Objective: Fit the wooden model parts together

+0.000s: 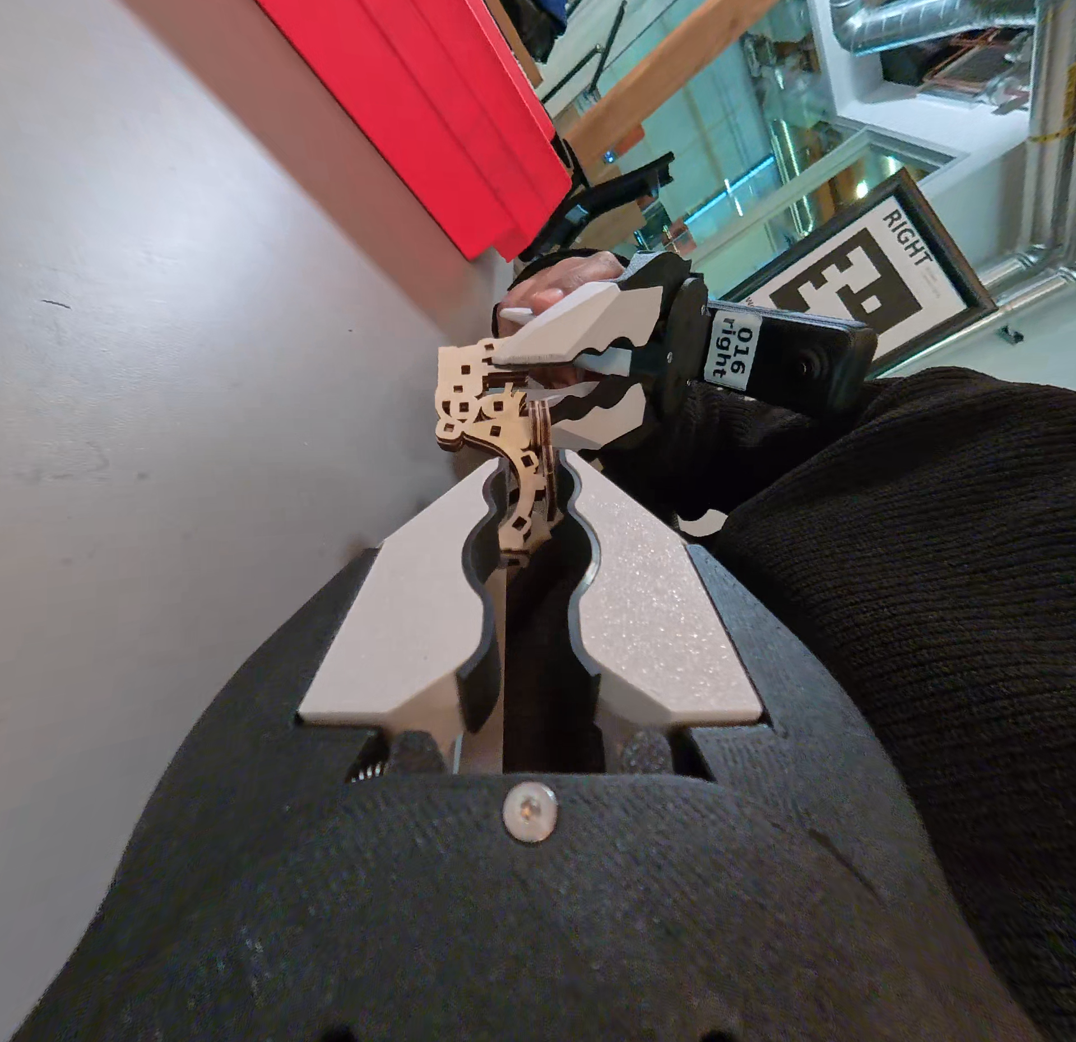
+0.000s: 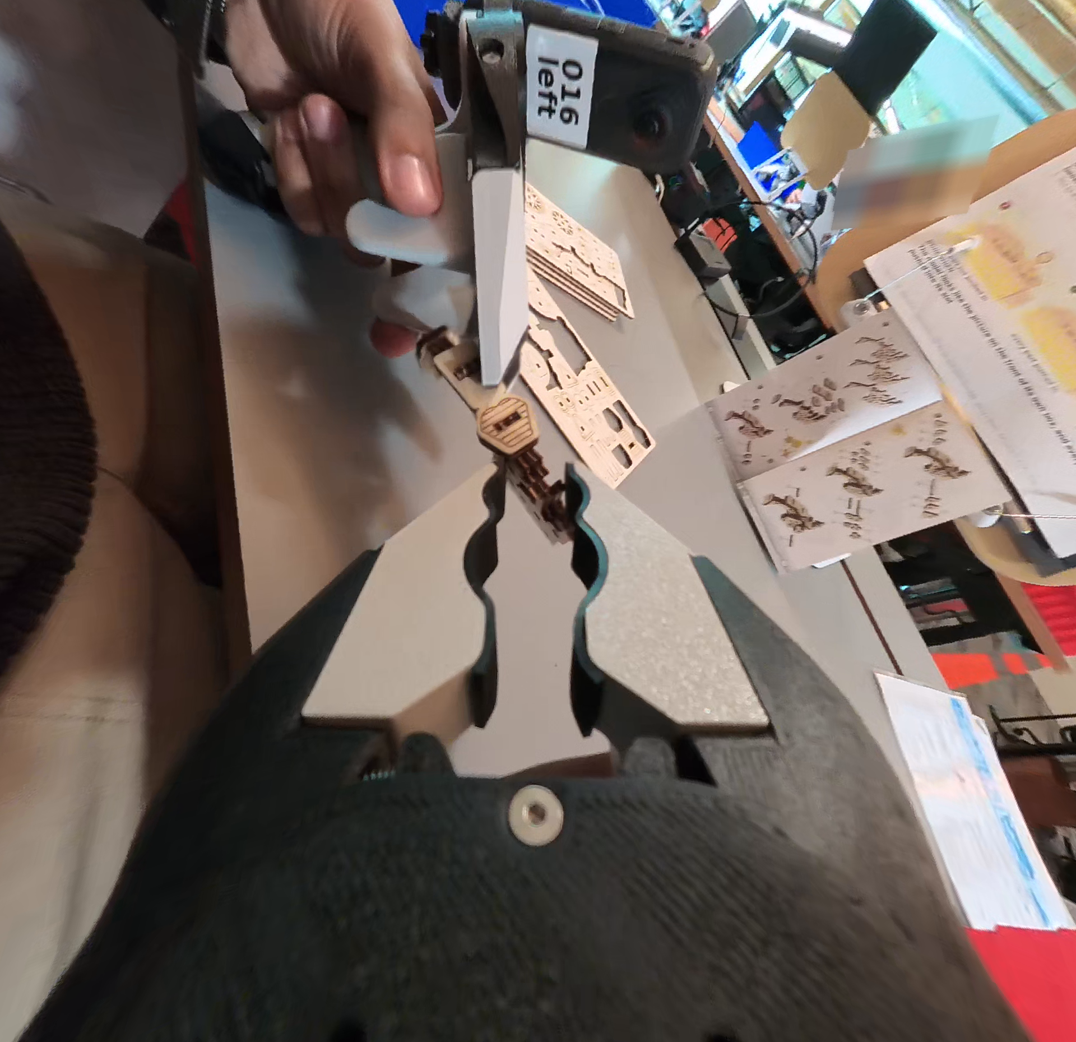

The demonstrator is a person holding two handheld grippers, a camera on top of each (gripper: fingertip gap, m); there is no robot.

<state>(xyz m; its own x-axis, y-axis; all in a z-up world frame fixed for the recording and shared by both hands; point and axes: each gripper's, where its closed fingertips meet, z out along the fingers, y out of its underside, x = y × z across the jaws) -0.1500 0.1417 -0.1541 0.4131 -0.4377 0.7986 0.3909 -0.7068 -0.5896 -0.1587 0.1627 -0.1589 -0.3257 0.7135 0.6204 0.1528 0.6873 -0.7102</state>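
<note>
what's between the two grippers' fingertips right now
The pale laser-cut wooden model assembly spans the gap in both wrist views, left gripper and right gripper each clamping one end.

The model (image 1: 495, 426) is pale wood with dark-edged square holes. Gripper fingers (image 1: 407, 618) are white on black bodies. The table (image 1: 145, 373) is grey, the box (image 1: 419, 94) red, the sleeve (image 1: 902, 548) black ribbed knit.

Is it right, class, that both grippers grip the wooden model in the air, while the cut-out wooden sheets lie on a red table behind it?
Not quite: the table is grey, not red, as the right wrist view shows. The rest stands: the left gripper and right gripper both grip the wooden model in the air, with the cut-out wooden sheets lying behind it.
</note>
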